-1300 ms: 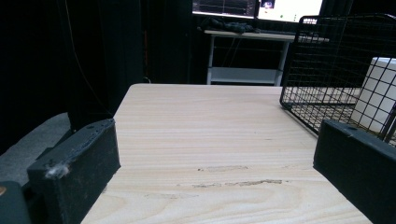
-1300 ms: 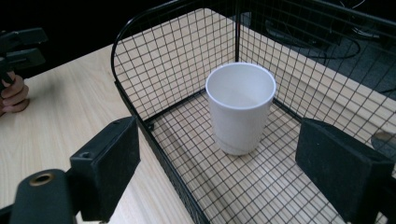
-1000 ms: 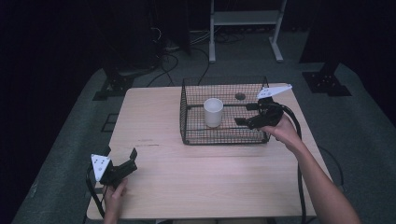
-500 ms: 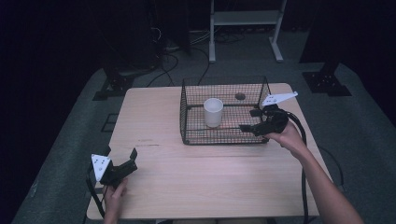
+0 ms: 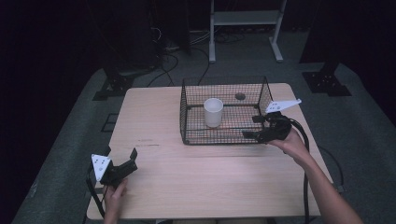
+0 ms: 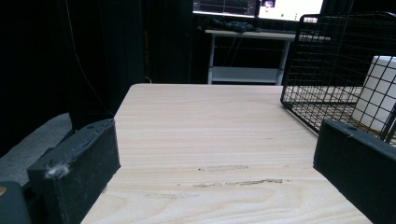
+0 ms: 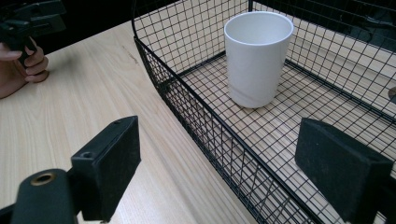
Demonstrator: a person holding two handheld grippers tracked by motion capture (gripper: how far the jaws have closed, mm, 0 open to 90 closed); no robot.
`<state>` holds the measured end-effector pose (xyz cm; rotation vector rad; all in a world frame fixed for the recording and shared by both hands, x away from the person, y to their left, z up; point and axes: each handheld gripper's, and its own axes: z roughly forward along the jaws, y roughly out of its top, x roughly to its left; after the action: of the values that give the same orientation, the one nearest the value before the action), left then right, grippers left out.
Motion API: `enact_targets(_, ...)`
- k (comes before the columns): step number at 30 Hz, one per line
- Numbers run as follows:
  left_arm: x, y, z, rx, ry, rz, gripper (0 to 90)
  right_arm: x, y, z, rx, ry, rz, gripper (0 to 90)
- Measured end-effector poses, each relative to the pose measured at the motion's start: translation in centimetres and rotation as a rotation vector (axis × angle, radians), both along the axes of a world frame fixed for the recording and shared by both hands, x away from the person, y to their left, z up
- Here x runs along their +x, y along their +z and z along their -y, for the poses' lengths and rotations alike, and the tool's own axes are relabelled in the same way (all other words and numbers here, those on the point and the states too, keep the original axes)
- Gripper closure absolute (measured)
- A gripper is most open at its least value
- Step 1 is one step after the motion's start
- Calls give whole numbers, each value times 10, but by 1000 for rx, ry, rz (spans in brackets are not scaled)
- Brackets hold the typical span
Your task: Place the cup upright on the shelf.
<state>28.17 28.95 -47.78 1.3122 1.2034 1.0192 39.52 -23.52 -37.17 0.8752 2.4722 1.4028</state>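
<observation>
High view | wooden table [image 5: 196, 182] | grey carpet [image 5: 70, 154] | dark room

No readable text, label, brand or number appears anywhere. The lit screens [image 6: 259, 8] beyond the pale wooden tabletop [image 6: 219, 140] in the left gripper view are too small and blurred to read.
</observation>
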Motion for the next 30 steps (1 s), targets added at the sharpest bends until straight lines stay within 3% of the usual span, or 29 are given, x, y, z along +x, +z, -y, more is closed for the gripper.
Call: enact_targets(30, 0, 0, 0, 2, 1, -2, 0, -32, -16, 20, 18, 2, -11, 134)
